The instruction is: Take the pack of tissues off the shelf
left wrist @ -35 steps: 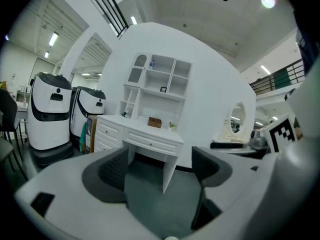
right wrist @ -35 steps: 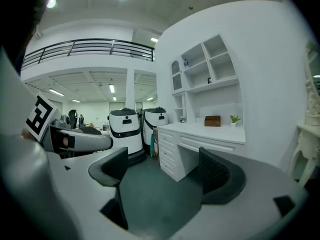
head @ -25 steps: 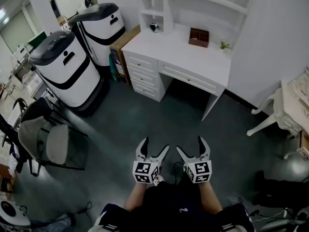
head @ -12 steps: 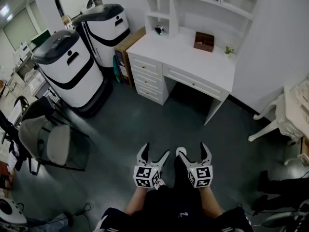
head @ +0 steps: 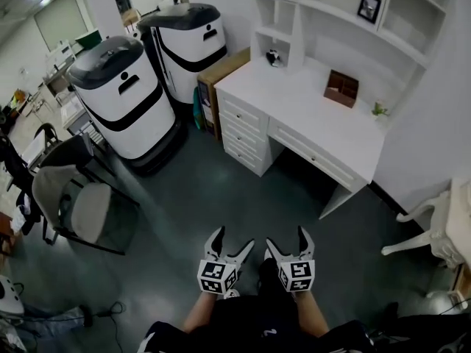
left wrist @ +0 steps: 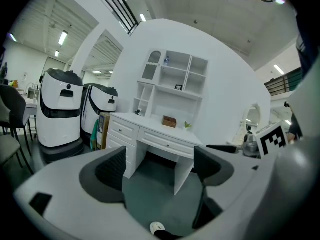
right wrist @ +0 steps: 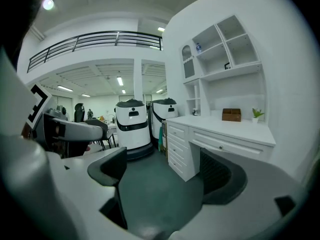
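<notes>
A white desk (head: 316, 127) with a shelf unit (head: 335, 13) stands at the upper right of the head view, well ahead of both grippers. I cannot make out a pack of tissues for certain; a small dark item (head: 274, 56) sits in a low shelf cubby, and a small item (left wrist: 166, 60) stands high on the top shelf. My left gripper (head: 235, 237) and right gripper (head: 286, 236) are held low in front of the person's body, over the dark floor. Both are open and empty, as the left gripper (left wrist: 160, 171) and right gripper (right wrist: 165, 176) views show.
A brown box (head: 341, 88) and a small plant (head: 379, 110) sit on the desktop, a picture frame (head: 367, 6) on a shelf. Two large white-and-black machines (head: 125, 94) (head: 190, 35) stand left of the desk. An office chair (head: 81, 212) is at left, a white chair (head: 430, 230) at right.
The view has shifted so the desk and machines lie further right and nearer. Both grippers stay open, held close together in front of the body.
</notes>
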### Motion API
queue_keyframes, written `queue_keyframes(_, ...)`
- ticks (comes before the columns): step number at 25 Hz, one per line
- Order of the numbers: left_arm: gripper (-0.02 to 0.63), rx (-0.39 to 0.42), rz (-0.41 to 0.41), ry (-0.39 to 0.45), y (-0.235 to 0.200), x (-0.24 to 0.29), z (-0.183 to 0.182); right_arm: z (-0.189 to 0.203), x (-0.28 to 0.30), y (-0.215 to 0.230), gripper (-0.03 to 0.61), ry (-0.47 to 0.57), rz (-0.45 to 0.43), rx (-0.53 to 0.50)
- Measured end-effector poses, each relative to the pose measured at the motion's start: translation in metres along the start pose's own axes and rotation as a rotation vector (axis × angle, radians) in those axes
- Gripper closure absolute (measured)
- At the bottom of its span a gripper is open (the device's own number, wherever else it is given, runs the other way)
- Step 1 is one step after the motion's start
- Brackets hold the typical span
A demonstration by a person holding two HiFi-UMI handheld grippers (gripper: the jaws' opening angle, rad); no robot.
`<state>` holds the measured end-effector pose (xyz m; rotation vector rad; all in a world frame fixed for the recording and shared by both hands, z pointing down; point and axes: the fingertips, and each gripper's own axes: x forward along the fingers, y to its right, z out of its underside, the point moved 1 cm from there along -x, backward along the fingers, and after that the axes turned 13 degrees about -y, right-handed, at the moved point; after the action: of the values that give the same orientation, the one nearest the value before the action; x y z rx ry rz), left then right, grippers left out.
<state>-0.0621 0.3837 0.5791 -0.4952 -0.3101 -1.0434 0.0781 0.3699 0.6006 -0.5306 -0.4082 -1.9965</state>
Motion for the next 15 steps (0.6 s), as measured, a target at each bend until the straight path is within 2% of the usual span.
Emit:
queue_keyframes(7, 0.207, -0.010, -0.050, 0.013, -0.007, 0.077, -0.065, -0.047, 0.062, 0.075, 0.138, -0.021, -0.050, -0.012)
queue_keyframes(15, 0.207, -0.026, -0.058, 0.020, 0.009, 0.164, -0.110, -0.085, 0.105, 0.148, 0.147, -0.024, -0.087, -0.050)
